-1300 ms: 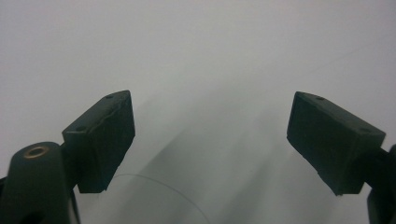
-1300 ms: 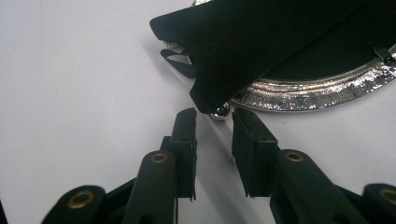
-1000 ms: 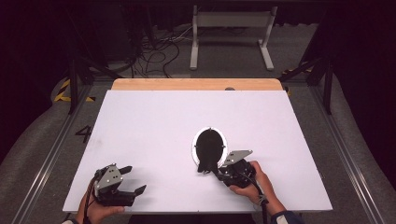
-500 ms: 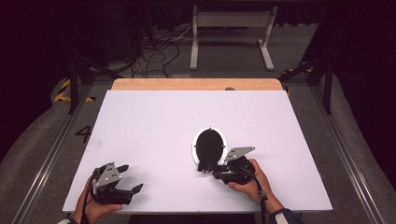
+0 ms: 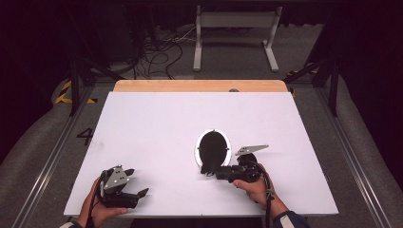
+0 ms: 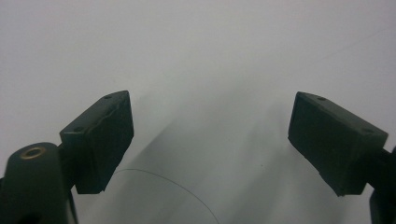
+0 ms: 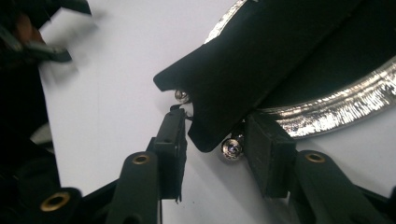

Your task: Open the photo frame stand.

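Our right gripper (image 7: 212, 140) has just been opening around the black handle (image 7: 243, 79) of the pan (image 5: 213, 148) mid-table, no longer clamping it. Our left gripper (image 6: 210, 140) rests open, empty. Pulling away crooked could snag the handle and drag the pan.

Your high view looks forward and down from above your side of the white rectangular table (image 5: 157, 123), far enough off to take in all four edges and the floor beyond. Your left gripper view rides low near the front left corner, looking close along its two black jaws at bare table. Your right gripper view sits very near the round black pan with the silver rim (image 7: 336, 109), which the high view shares, just front of the table's middle (image 5: 212, 148).
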A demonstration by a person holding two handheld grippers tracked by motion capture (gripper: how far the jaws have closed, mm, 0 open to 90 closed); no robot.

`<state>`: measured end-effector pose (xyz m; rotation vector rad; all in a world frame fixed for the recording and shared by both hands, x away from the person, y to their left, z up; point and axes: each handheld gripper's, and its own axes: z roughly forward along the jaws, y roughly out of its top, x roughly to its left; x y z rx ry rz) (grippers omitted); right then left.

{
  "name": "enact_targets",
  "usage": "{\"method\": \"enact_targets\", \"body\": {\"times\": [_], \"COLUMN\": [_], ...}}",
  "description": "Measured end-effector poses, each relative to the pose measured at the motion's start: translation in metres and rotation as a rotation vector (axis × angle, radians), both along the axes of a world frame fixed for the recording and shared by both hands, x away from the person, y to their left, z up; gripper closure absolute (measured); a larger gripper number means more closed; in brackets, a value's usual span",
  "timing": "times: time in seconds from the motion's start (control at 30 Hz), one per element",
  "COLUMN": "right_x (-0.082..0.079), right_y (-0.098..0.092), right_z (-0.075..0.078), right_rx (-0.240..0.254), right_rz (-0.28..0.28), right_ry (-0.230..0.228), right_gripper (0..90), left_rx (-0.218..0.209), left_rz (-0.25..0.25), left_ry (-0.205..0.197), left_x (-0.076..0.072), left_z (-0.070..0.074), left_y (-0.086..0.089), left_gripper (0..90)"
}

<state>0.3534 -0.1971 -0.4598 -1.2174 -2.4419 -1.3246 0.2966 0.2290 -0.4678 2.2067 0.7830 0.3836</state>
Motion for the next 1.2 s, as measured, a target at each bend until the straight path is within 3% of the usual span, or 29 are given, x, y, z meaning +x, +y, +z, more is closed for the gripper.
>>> {"method": "enact_targets", "body": {"times": [0.07,0.33,0.63,0.7,0.77,0.87,1.0,1.2], "right_x": [0.002,0.003,0.01,0.014,0.017,0.02,0.028,0.038], "right_y": [-0.003,-0.004,-0.002,-0.004,-0.004,-0.002,0.0,0.005], "right_z": [-0.002,-0.002,-0.002,-0.004,-0.004,-0.005,-0.007,-0.01], "right_rx": [0.044,0.092,0.181,0.225,0.252,0.254,0.292,0.317], "right_rz": [-0.016,-0.075,-0.146,-0.173,-0.186,-0.202,-0.22,-0.223], "right_ry": [0.037,0.095,0.183,0.223,0.235,0.236,0.264,0.277], "right_gripper": [60.6,61.4,59.3,58.5,57.0,56.6,56.5,56.9], "left_rx": [0.006,0.016,0.031,0.032,0.02,0.007,-0.01,-0.057], "left_rz": [0.0,-0.012,-0.035,-0.04,-0.044,-0.046,-0.065,-0.094], "left_ry": [0.004,0.011,0.015,0.018,0.015,-0.003,-0.006,0.039], "left_x": [0.0,-0.001,-0.001,0.0,0.001,0.003,0.013,0.038], "left_z": [-0.001,-0.002,-0.002,-0.002,-0.002,0.001,0.004,0.005], "left_y": [-0.001,-0.004,-0.012,-0.014,-0.017,-0.021,-0.03,-0.049], "left_gripper": [14.8,14.7,14.6,14.9,16.7,17.8,17.8,19.7]}}
